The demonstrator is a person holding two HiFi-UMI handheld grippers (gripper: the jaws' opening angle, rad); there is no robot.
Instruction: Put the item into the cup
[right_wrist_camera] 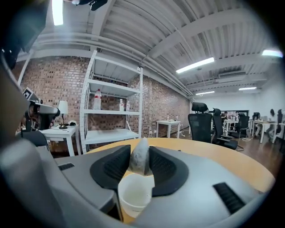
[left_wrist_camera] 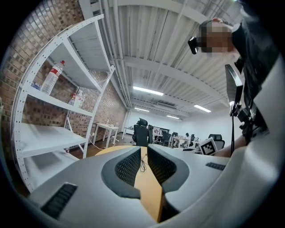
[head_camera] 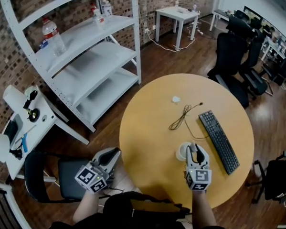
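— As you go from the left, what comes first?
— White shelf (head_camera: 88, 61) at the far left, with a bottle (head_camera: 52, 35) on an upper tier. Nearer, a dark chair (head_camera: 44, 176).
— And the left tongs?
— Left tongs (head_camera: 113, 155) hang just off the left edge of the round desk (head_camera: 147, 131), near the chair. Their pads stand a narrow gap apart with nothing between them. Through the gap only desk and a far bit of cable show.
— What lies on the desk?
— A thin cable (head_camera: 181, 118) around the middle. Right of it, a black keyboard (head_camera: 219, 141) lies slantwise.
— The cup?
— White cup (head_camera: 183, 151), upright on the near part of the desk, left of the keyboard's near end.
— And the item?
— Grey item (right_wrist_camera: 139, 162), clamped between the pads of the right tongs (right_wrist_camera: 140, 151). It is right above the cup's mouth, with its lower end at the rim. Whether it touches the rim I cannot tell.
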